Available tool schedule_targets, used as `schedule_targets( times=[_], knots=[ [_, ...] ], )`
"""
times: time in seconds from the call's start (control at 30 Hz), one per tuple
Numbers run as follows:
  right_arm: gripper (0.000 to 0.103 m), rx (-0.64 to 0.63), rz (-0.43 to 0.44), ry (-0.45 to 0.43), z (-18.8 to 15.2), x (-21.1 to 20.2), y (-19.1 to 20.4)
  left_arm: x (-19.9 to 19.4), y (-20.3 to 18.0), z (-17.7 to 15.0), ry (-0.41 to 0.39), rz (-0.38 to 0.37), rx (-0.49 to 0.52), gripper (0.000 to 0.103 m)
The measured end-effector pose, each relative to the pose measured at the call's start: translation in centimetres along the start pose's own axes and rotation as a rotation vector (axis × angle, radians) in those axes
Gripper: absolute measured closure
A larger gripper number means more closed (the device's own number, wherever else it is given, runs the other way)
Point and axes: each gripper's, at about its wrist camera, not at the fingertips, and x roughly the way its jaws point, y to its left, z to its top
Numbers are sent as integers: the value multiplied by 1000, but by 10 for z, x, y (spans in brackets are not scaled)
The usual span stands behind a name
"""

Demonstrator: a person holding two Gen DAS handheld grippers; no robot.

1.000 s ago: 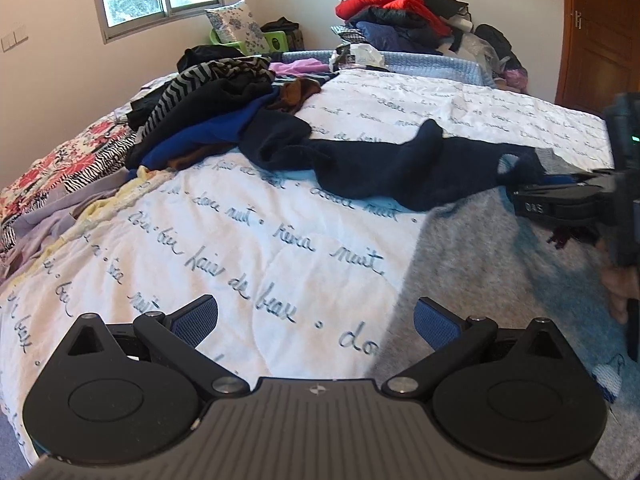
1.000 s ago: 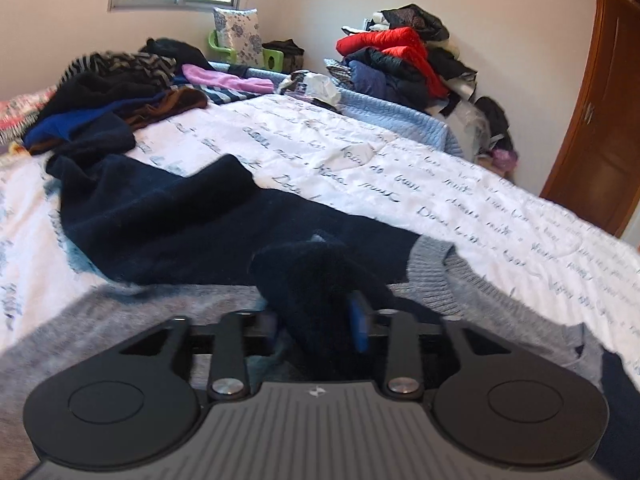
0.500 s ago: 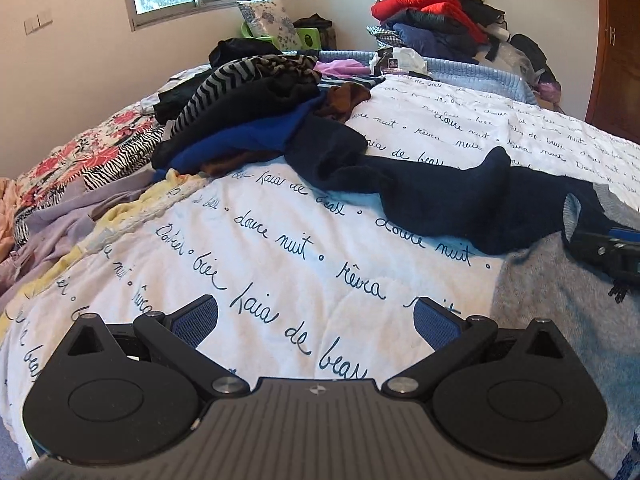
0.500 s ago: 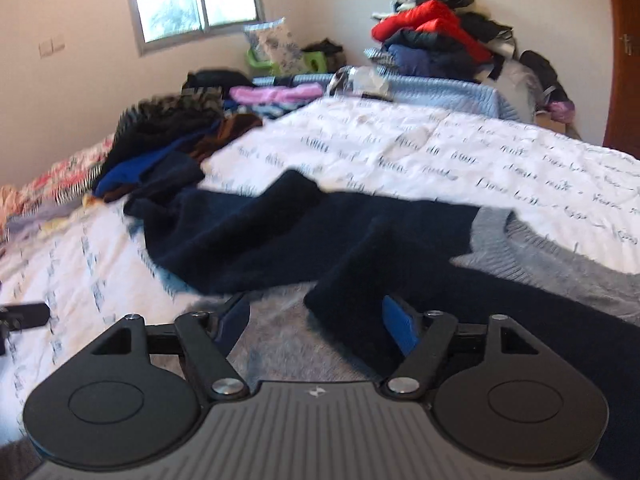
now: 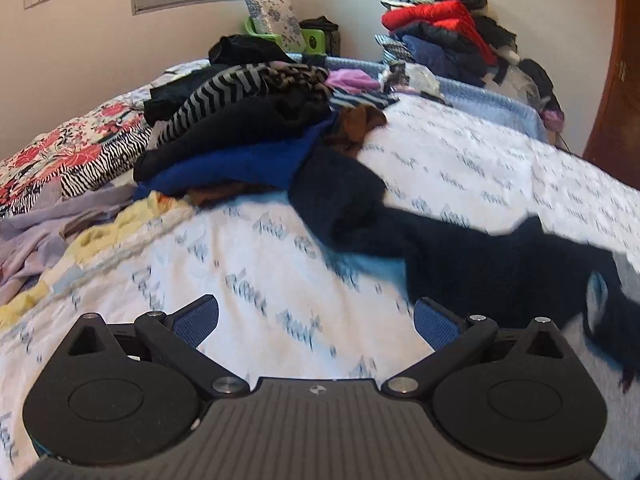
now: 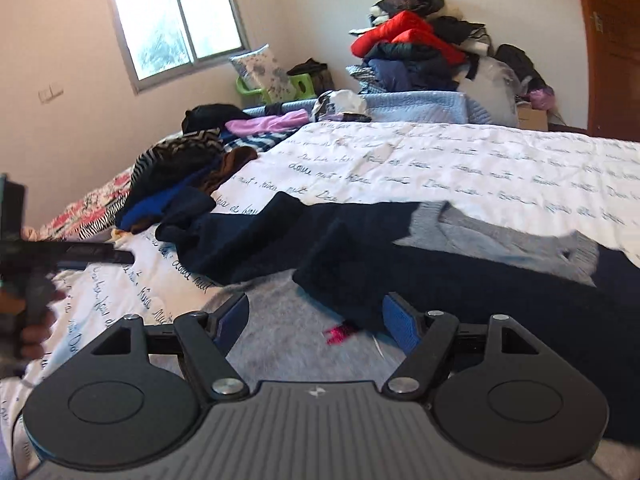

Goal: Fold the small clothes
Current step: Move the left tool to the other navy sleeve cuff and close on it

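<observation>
A navy and grey knit sweater (image 6: pixel 360 248) lies spread on the white bedspread with script writing (image 6: pixel 460 160). One navy sleeve stretches left toward the clothes pile, another navy sleeve is folded over the grey body. My right gripper (image 6: pixel 316 320) is open and empty just above the grey body, beside the folded sleeve's cuff. My left gripper (image 5: pixel 316 318) is open and empty over bare bedspread (image 5: pixel 260 272), with the sweater's navy sleeve (image 5: pixel 460 248) ahead to its right. The left gripper also shows at the left edge of the right wrist view (image 6: pixel 116 257).
A pile of unfolded clothes (image 5: pixel 248 128) with striped, black and blue pieces lies at the bed's far left. A floral cover (image 5: pixel 60 156) and lilac cloth (image 5: pixel 44 232) lie on the left. Stacked clothes (image 6: pixel 412 52) stand against the far wall. A wooden door (image 6: pixel 612 40) is at right.
My right gripper has opened and let go of the navy sleeve, which now lies folded over the grey body. My left gripper has swung left, away from the sweater.
</observation>
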Motion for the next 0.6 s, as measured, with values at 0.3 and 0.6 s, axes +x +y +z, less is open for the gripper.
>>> schedule_targets(
  times=[0.3,0.6],
  knots=[
    [28,219,-53,-59,-43,-52,-31,83,-51,49,-40,337,271,0],
    [28,251,-77,-63,-50,-55,-37,136,-61,50,-58,551,324,0]
  ],
)
